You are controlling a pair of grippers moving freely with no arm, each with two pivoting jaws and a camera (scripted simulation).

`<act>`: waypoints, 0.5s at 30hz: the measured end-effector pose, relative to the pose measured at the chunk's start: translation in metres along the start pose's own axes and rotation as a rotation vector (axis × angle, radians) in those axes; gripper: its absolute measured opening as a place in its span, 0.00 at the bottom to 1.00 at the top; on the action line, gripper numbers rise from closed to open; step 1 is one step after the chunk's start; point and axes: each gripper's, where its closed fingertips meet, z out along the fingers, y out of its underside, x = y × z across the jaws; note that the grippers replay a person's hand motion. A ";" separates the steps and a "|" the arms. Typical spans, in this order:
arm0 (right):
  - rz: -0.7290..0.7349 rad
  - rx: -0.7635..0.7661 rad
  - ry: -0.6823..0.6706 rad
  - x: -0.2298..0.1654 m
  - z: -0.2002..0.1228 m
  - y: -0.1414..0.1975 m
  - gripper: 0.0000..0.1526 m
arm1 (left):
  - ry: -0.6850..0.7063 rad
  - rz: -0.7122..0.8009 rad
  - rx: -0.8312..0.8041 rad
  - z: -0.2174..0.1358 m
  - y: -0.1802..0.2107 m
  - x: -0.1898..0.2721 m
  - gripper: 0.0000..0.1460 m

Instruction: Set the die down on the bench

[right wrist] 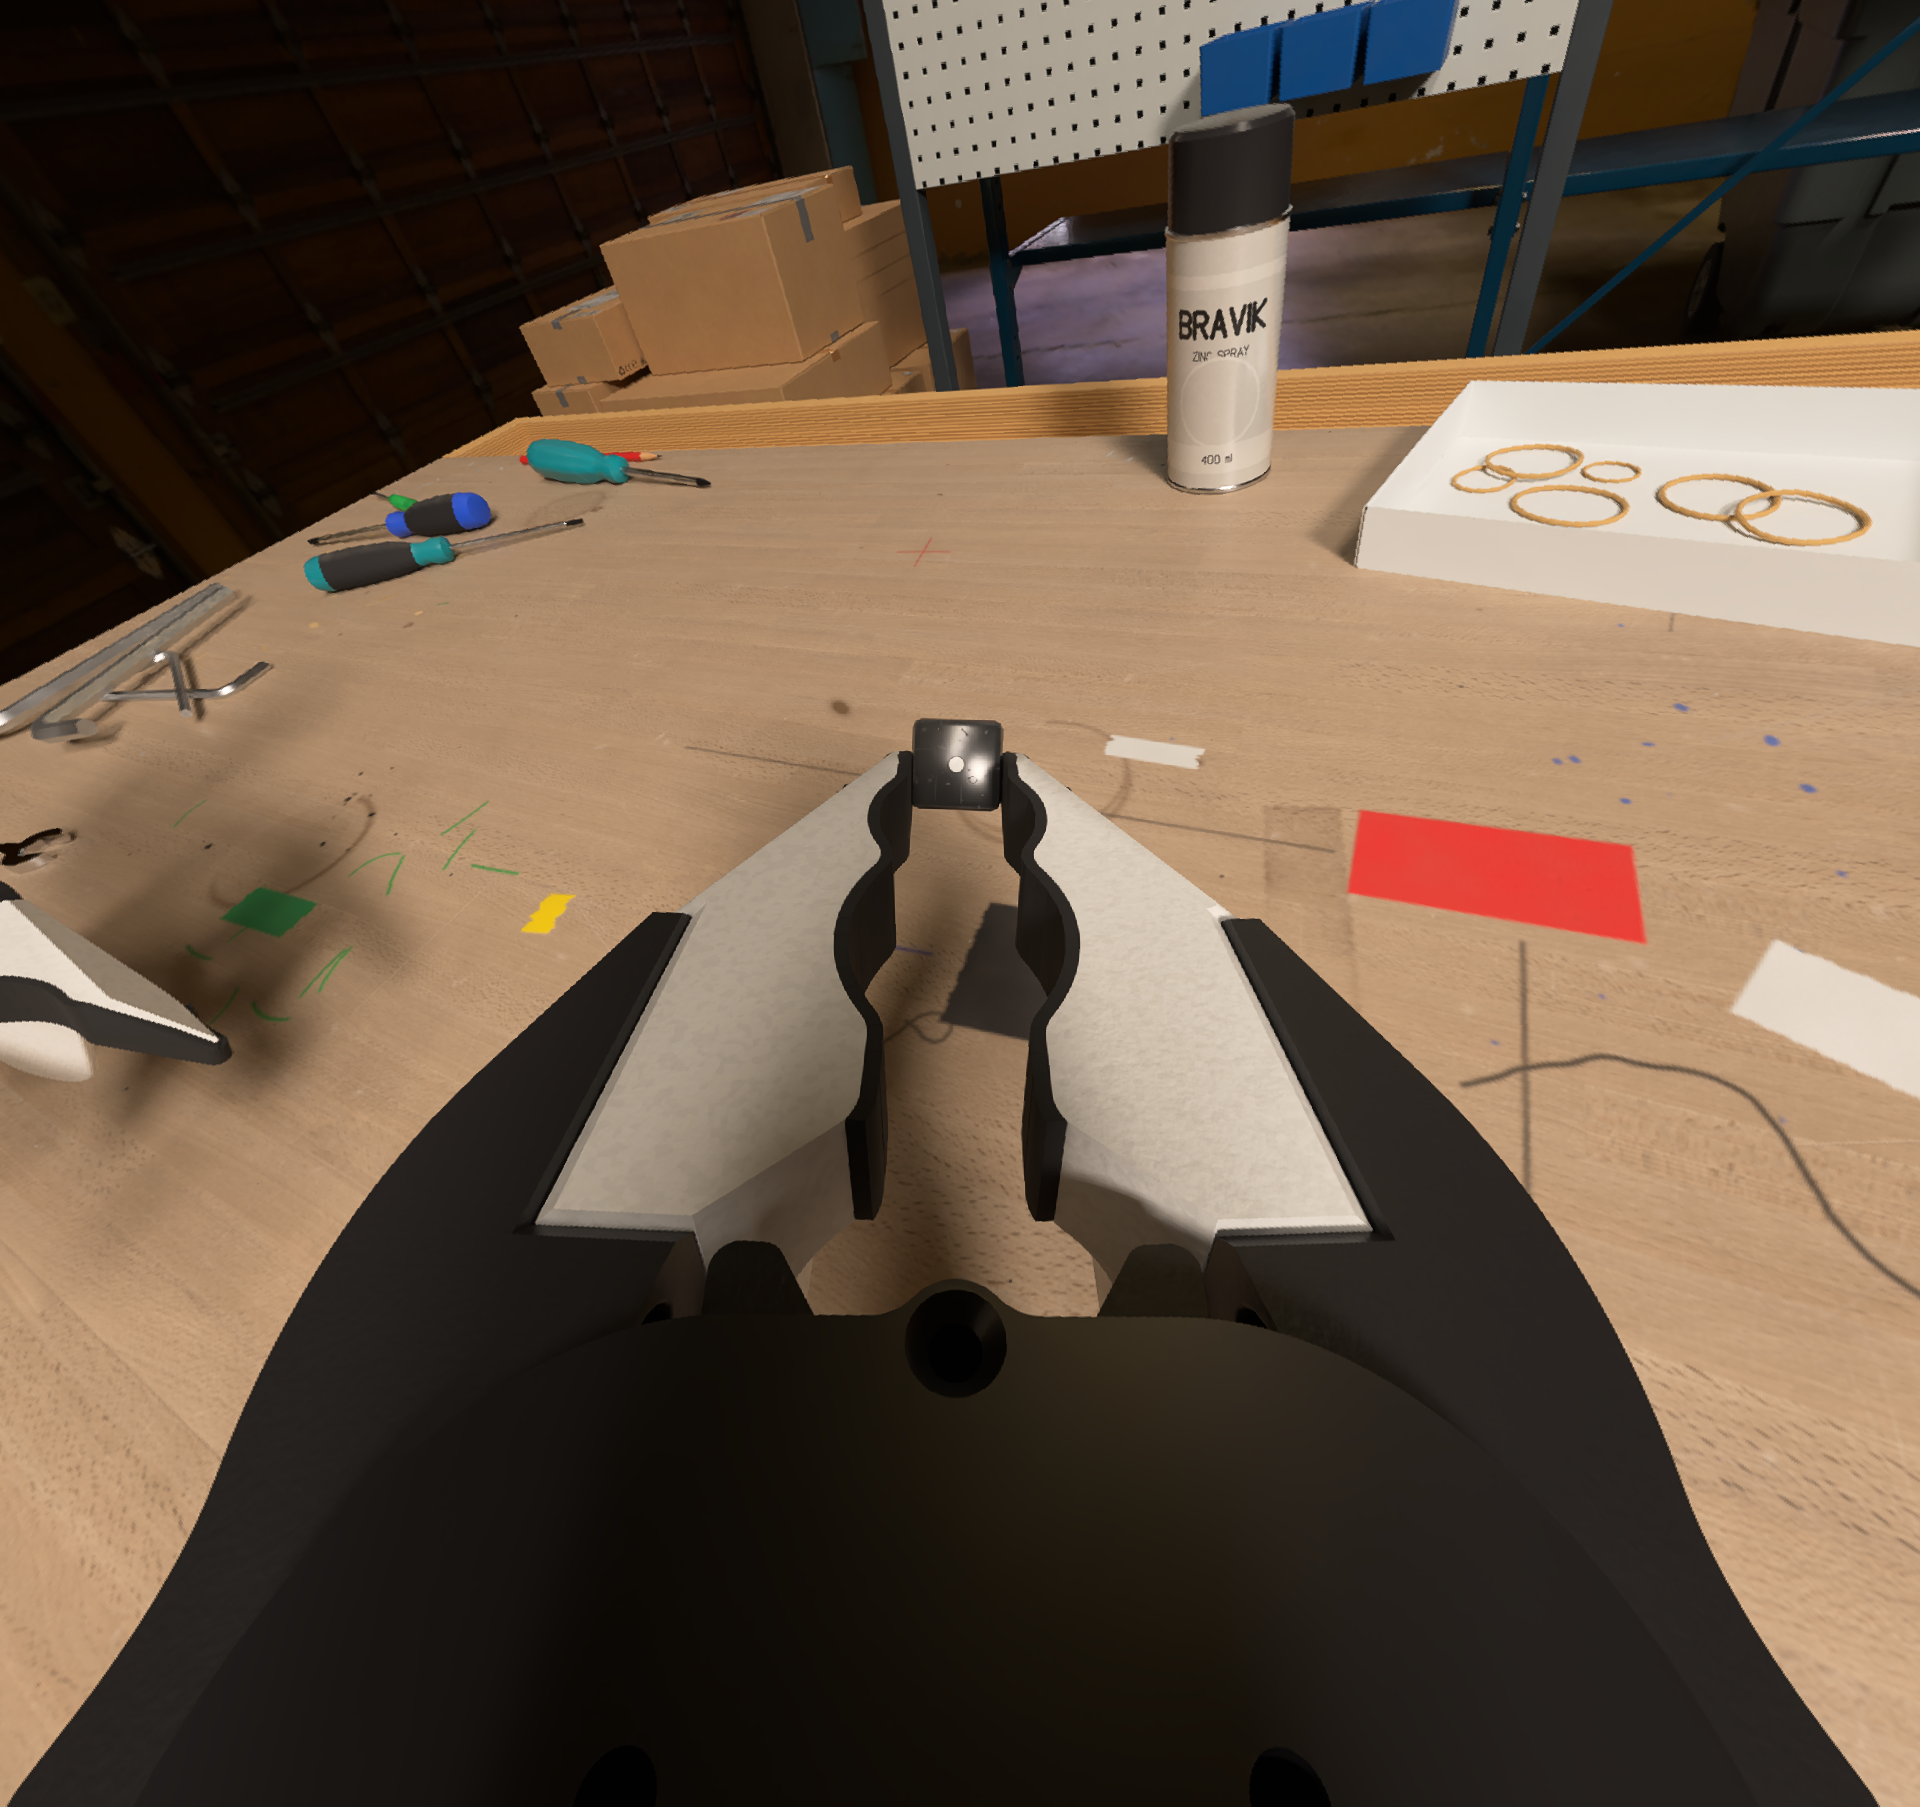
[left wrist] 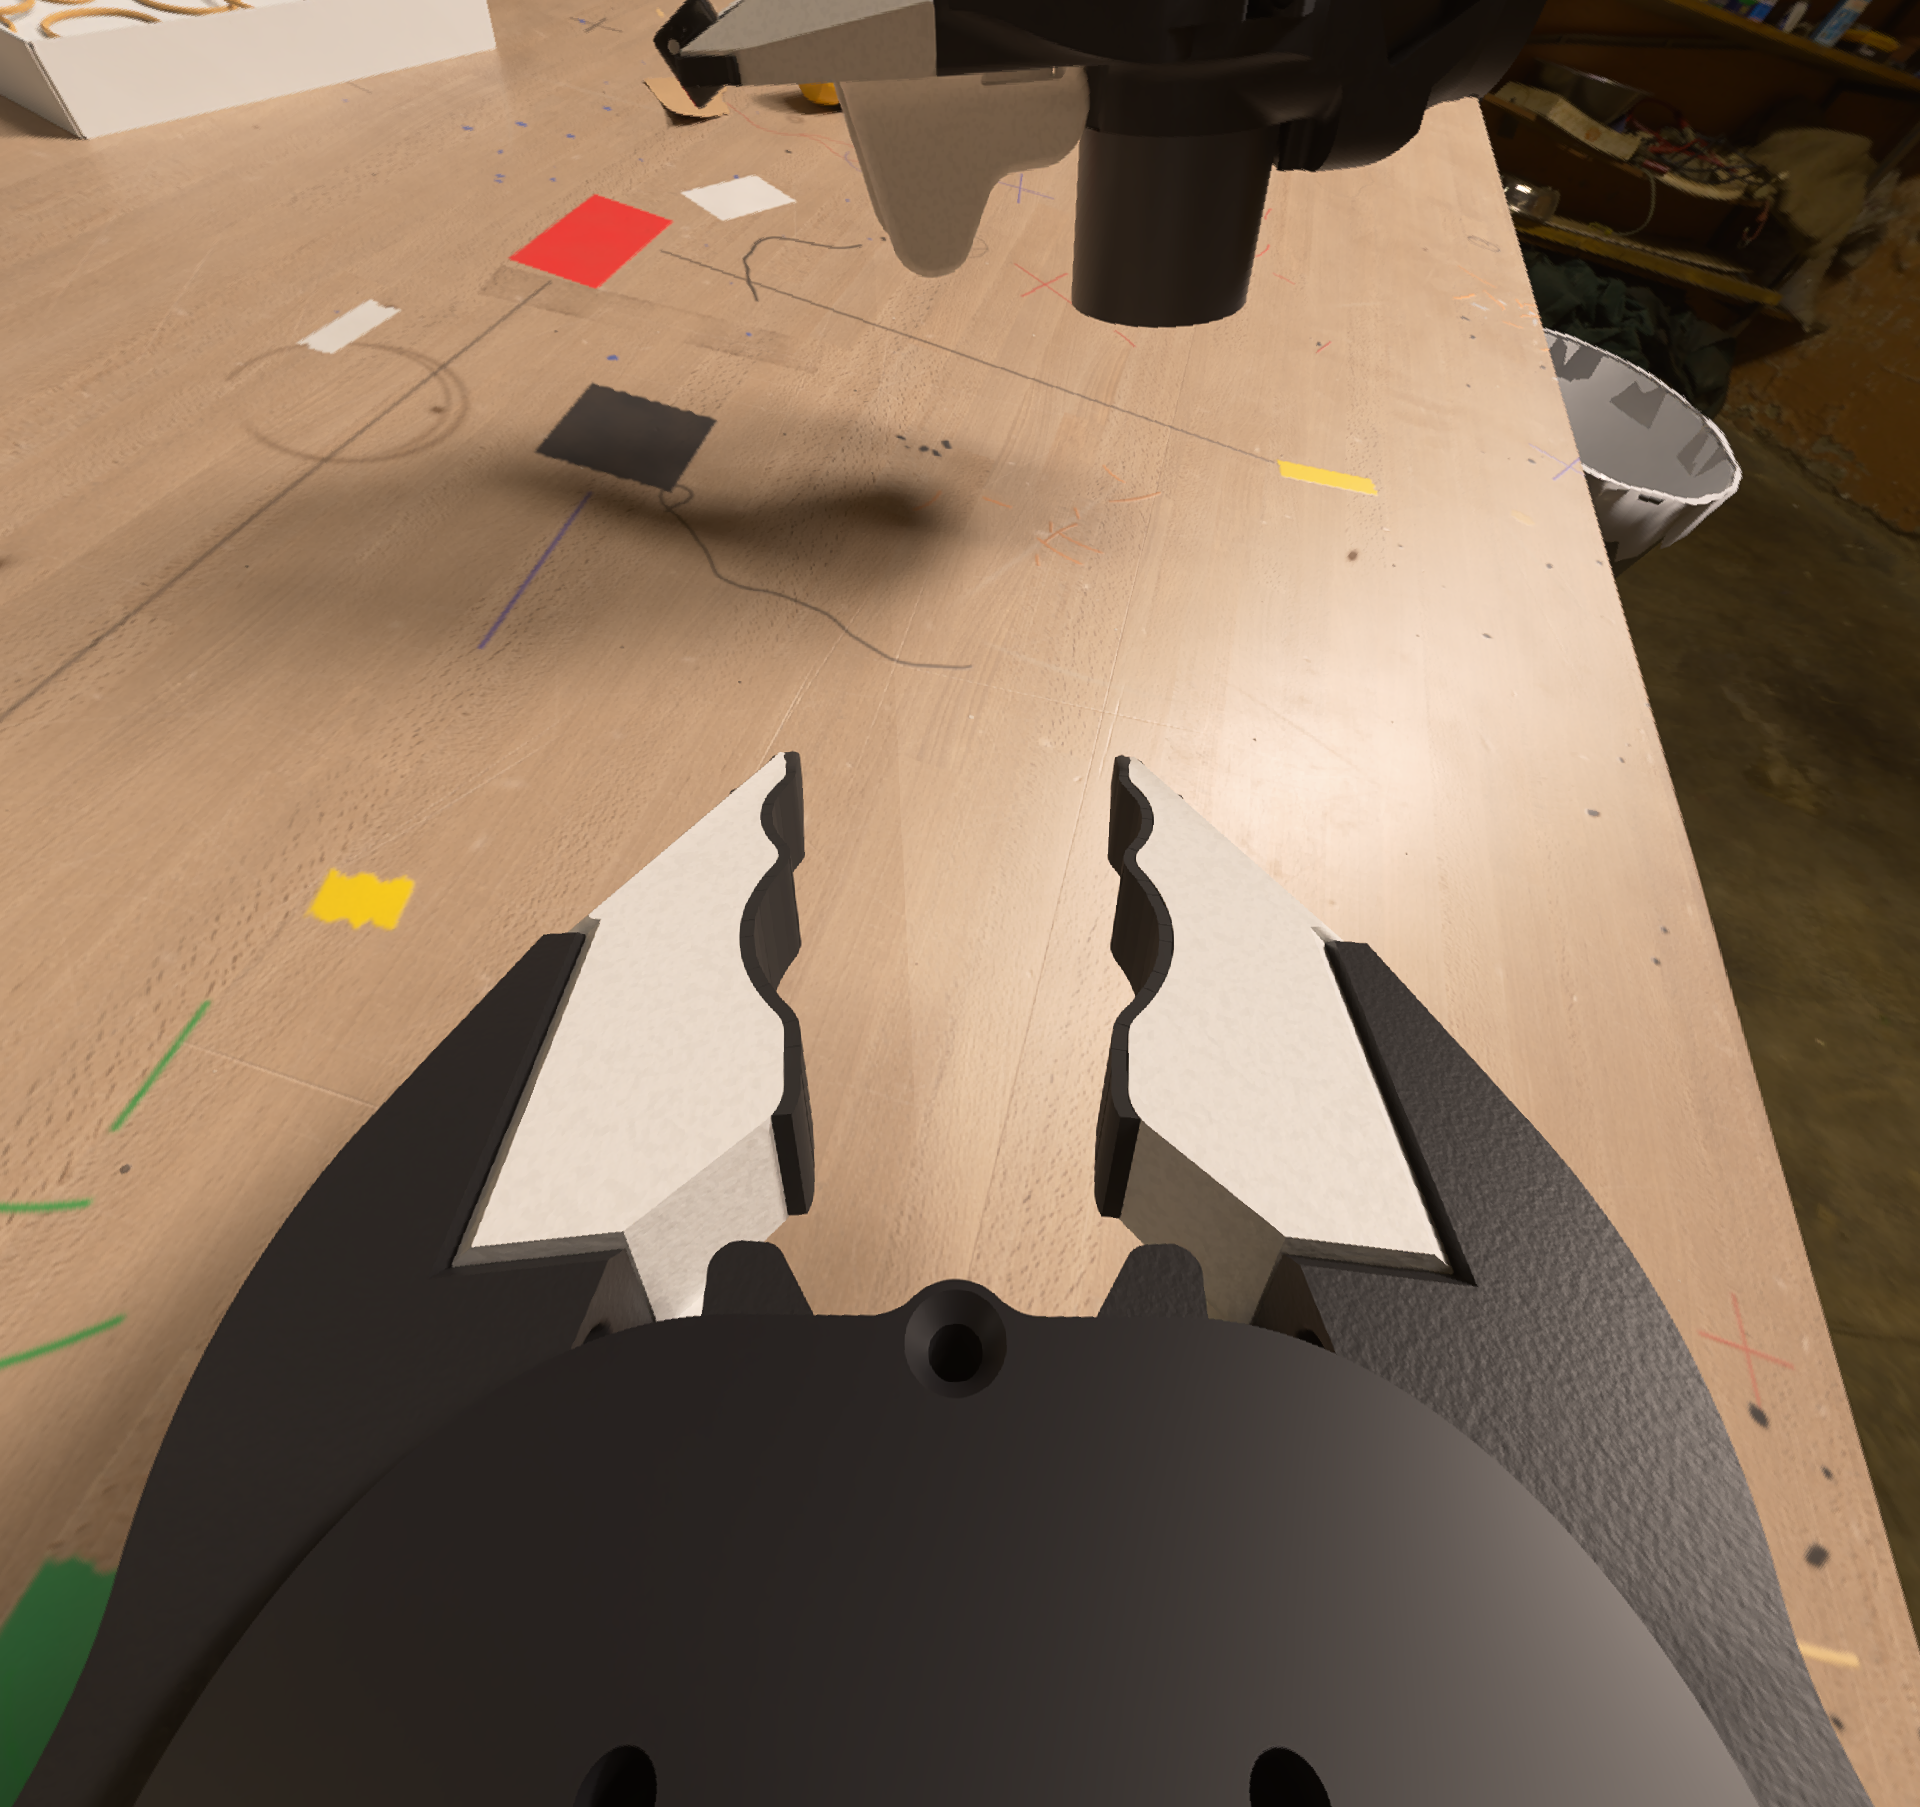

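Observation:
A small black die (right wrist: pixel 957 766) with one white pip facing me sits clamped between the tips of my right gripper (right wrist: pixel 957 770), held above the wooden bench (right wrist: pixel 935 614). In the left wrist view the same die (left wrist: pixel 686 32) shows at the tip of the right gripper, well above the bench (left wrist: pixel 1039 614), which carries its shadow. My left gripper (left wrist: pixel 956 770) is open and empty, low over the bench near its right edge. Its fingertips (right wrist: pixel 156 1025) show at the left edge of the right wrist view.
A white tray (right wrist: pixel 1558 573) with tan rubber bands stands at the far right, and shows too in the left wrist view (left wrist: pixel 312 43). A spray can (right wrist: pixel 1224 303), screwdrivers (right wrist: pixel 416 552) and hex keys (right wrist: pixel 177 687) lie at the back and left. Coloured tape patches (right wrist: pixel 1496 874) mark the bench. A grey bin (left wrist: pixel 1652 448) stands beside the bench edge.

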 end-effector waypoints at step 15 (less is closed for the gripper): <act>0.010 0.007 -0.003 -0.012 -0.009 0.004 0.11 | 0.000 0.005 -0.005 0.001 0.001 0.001 0.41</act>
